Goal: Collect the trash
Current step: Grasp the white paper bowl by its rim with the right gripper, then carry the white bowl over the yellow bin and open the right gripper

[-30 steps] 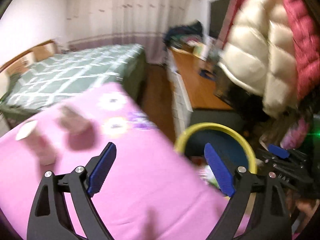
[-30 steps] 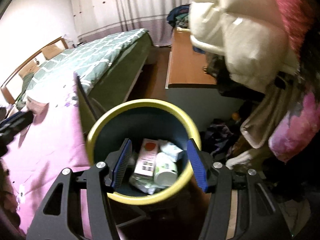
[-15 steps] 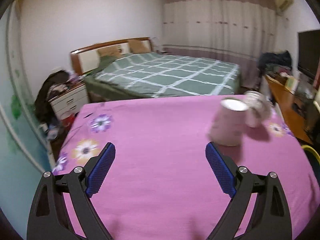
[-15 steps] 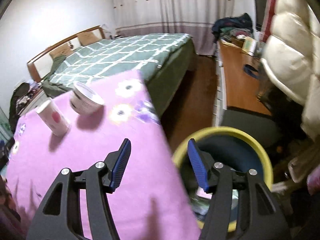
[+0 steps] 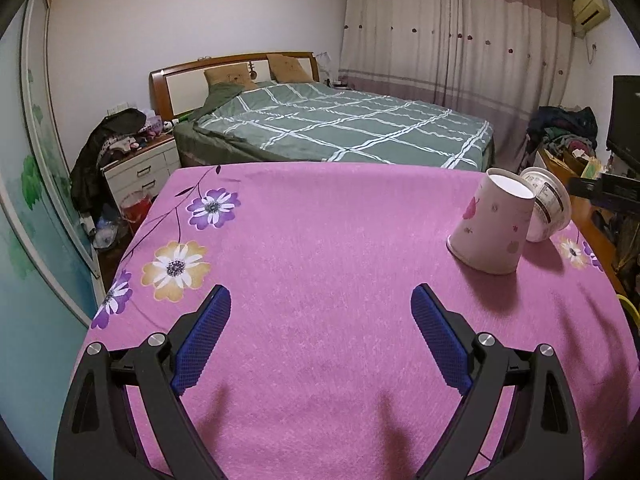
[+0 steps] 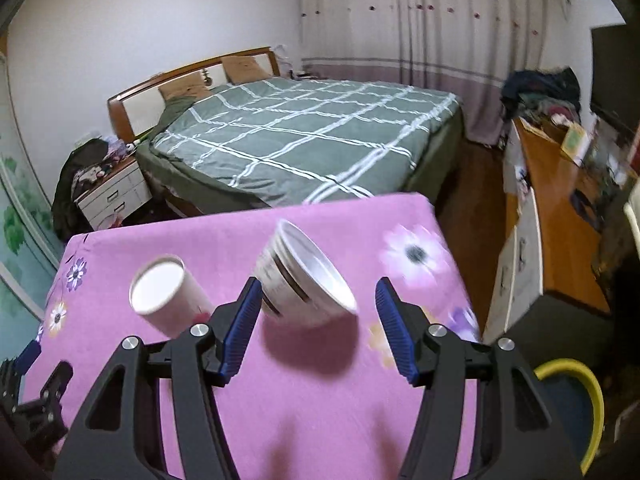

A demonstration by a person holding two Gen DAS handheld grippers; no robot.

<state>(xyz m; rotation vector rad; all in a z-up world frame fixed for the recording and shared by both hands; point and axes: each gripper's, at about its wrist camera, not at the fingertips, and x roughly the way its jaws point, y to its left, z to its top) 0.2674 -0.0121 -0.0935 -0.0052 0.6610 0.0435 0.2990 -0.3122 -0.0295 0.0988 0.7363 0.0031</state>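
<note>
Only a yellow arc of the bin [image 6: 588, 396] shows; both tongs [image 5: 320, 336] [image 6: 316, 320] gape empty.

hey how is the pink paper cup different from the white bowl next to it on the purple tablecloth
The paper cup is pink with small prints; the bowl is white with a dark printed label band. The cup is tall and narrow, the bowl squat and wide-mouthed. The cup stands upside down on its rim, tilted in this view, while the bowl lies tipped on its side. Both are disposable containers on the tablecloth, close together.
</note>
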